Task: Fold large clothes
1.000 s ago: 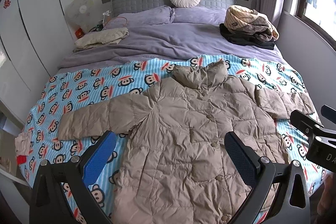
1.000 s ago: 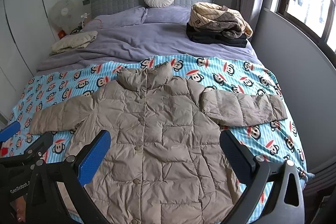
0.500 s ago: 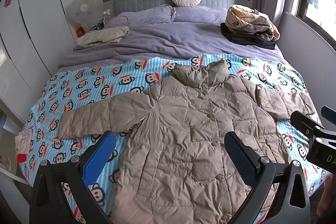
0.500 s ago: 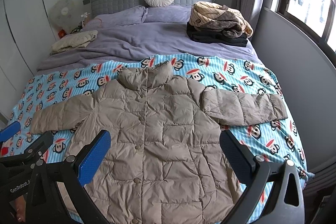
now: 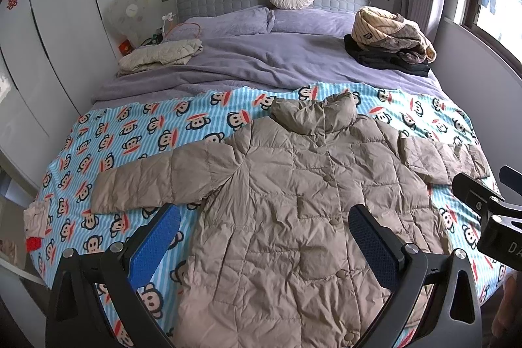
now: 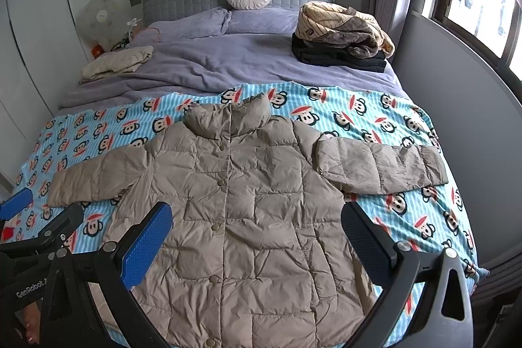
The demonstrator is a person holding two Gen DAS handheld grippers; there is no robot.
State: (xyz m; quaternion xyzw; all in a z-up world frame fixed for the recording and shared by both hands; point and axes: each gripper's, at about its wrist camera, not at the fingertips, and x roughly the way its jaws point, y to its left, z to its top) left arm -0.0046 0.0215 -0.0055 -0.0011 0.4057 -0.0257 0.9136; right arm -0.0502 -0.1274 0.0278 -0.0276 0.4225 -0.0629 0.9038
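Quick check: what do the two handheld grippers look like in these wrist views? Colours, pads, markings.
Both match: the left gripper and right gripper have black curved plastic frames with silver screws at the finger joints. Each carries two flat textured fingertip pads, one looking bright blue, the other dark navy. White lettering reading "GenRobot" shows on the left gripper's body in the right wrist view. No cables or sleeves visible.

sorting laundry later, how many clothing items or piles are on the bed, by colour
tan puffer jacket: 1
cream folded garment: 1
striped beige and brown pile: 1
black folded pile: 1
total: 4
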